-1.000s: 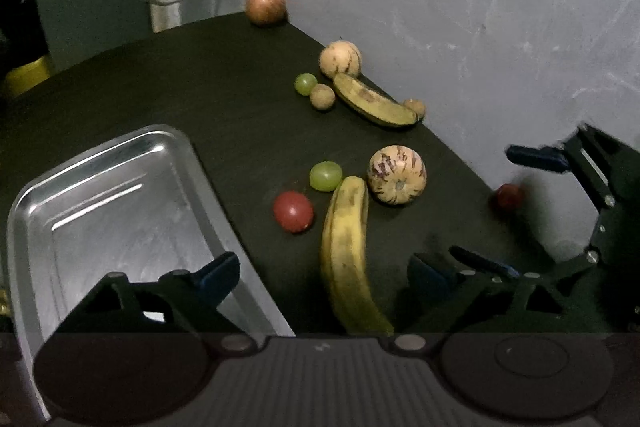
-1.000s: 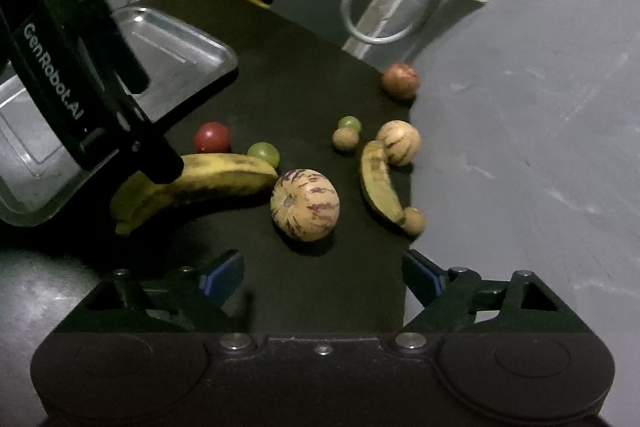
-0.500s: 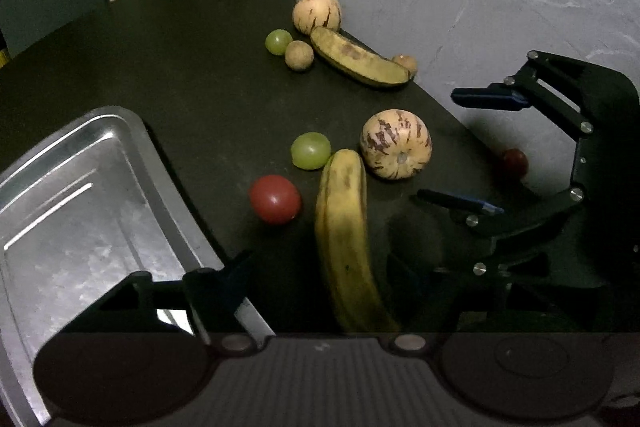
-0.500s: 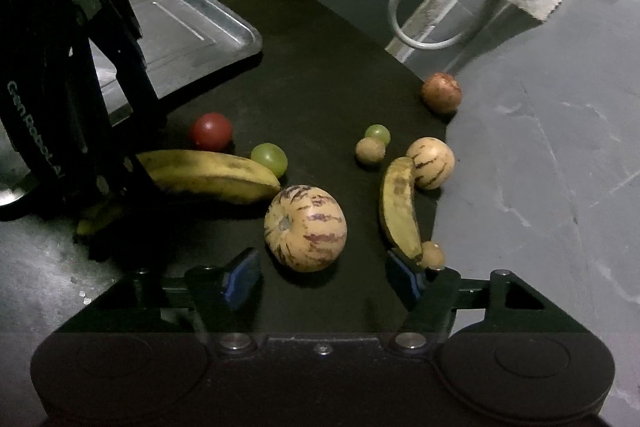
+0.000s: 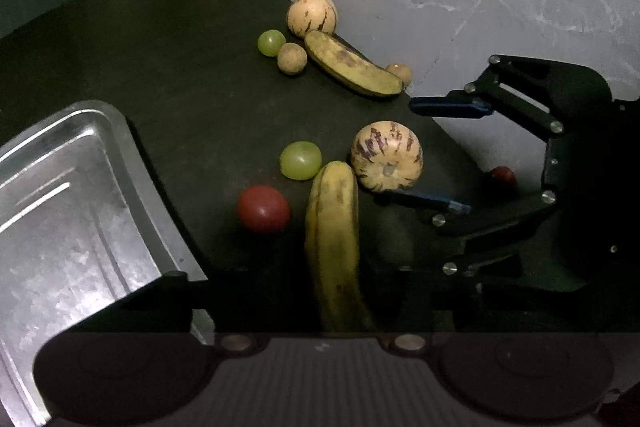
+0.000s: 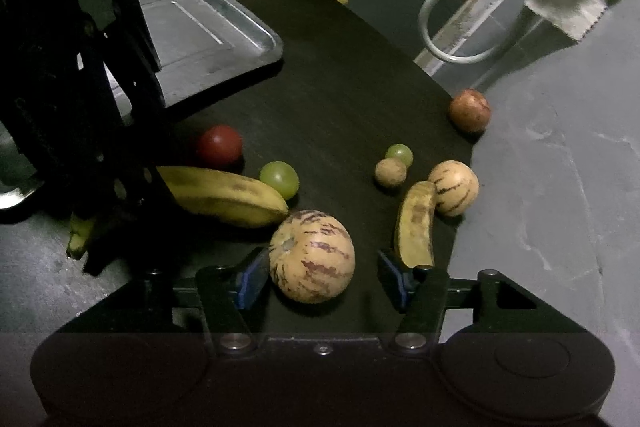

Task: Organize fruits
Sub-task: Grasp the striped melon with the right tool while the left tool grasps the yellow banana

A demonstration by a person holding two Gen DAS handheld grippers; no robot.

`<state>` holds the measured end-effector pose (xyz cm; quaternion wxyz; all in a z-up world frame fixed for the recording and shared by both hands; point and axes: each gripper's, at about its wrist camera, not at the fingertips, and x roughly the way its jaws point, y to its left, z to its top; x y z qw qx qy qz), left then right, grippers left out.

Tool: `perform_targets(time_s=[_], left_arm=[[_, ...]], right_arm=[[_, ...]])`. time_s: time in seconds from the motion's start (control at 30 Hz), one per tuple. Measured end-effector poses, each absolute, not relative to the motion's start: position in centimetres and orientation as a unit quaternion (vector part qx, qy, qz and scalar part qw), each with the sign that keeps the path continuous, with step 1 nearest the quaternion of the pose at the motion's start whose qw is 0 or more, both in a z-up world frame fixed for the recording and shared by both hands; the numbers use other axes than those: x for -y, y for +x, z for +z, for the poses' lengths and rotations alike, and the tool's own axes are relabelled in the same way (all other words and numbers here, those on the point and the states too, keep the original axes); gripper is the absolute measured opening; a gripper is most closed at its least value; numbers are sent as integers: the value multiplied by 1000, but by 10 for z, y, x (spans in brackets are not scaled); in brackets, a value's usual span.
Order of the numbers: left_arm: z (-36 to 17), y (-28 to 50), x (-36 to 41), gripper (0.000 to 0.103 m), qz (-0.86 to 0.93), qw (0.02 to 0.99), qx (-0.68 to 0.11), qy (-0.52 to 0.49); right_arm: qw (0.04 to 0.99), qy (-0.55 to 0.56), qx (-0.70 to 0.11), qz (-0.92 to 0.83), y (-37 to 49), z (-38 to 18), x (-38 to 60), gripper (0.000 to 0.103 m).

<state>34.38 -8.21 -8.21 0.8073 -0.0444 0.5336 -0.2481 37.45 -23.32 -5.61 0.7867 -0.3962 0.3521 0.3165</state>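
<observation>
Here, in the left wrist view, the left gripper (image 5: 320, 307) straddles the large banana (image 5: 334, 247); whether it pinches is unclear. Rightward, the right gripper (image 6: 320, 279) spreads around the striped melon (image 6: 312, 255), fingers apart, on the dark table (image 6: 340, 87) over grey floor (image 6: 560, 187).

Two bananas (image 5: 334, 251) (image 5: 352, 69), two striped melons (image 5: 387, 155) (image 5: 312, 15), two green grapes (image 5: 300, 160) (image 5: 271, 42), one tray (image 5: 132, 151)

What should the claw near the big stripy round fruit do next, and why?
Probably close the right gripper gently on the big striped round melon. Its blue fingers are open on either side of that fruit, which sits on the dark table, and the silver metal tray holds no fruit yet.
</observation>
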Motion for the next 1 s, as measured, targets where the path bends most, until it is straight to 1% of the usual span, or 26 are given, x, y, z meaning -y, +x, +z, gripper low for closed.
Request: perform_targets(time_s=[0.03,0.13,0.17,0.6,0.67,0.7,1.0], left_arm=[[-81,343,82,42,-251,806,-535,-47],[-83,342,84,41,-255,802,-538,-49],[-83,341,84,41,-254,802,-538,-49],[-87,342,91,42,-234,808,-538,-54],[-88,342,91,39,-227,810,-538,-55],[-88,343,90,35,-221,810,-540,-56],[-88,347,91,34,-200,804,-555,-75]], right_arm=[[786,-396,-354,318,375,-57,233,57],[784,-390,-359,323,375,-59,233,51],[784,-389,-360,324,375,-59,233,51],[826,-309,-374,287,369,-56,252,50],[835,-289,-377,279,366,-56,258,50],[838,-282,-378,276,364,-56,260,50],[853,-233,-391,256,348,-53,275,50]])
